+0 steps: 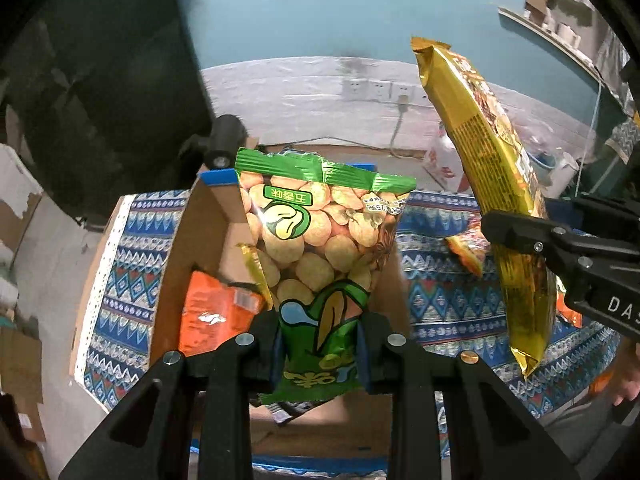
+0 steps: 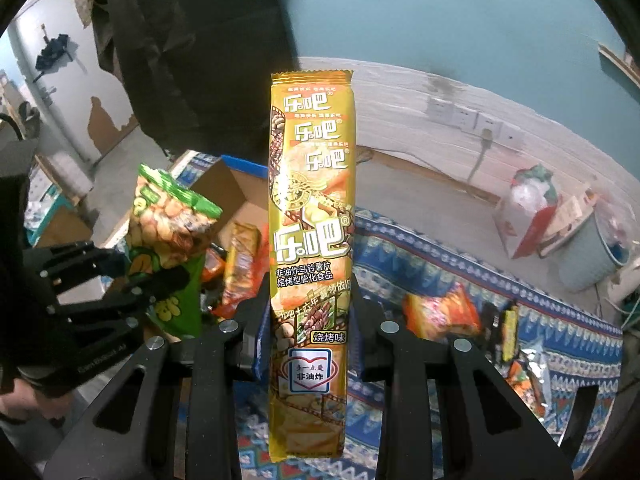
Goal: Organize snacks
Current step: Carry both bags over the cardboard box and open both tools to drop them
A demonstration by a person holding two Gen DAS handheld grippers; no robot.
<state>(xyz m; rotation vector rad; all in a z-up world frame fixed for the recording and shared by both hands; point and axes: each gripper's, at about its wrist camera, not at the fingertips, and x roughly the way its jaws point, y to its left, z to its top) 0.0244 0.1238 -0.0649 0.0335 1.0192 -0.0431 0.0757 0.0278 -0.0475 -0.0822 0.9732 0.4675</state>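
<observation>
Both claws are clenched on snacks above the open brown cardboard box (image 1: 208, 236): the left gripper (image 1: 320, 344) grips a green crinkly bean-snack bag (image 1: 320, 236), the right gripper (image 2: 310, 320) a long gold foil crisp packet (image 2: 310, 216). Judging by an orange packet (image 1: 212, 312) already inside the box and several loose wrappers (image 2: 440, 312) on the blue patterned cloth (image 2: 560, 320) right of it, the sorting seems partway done.

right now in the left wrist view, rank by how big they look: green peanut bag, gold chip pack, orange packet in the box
1. green peanut bag and gold chip pack: too close to rank, since both are held near the camera.
2. orange packet: smallest, though partly hidden and farther away in the cardboard box.
</observation>
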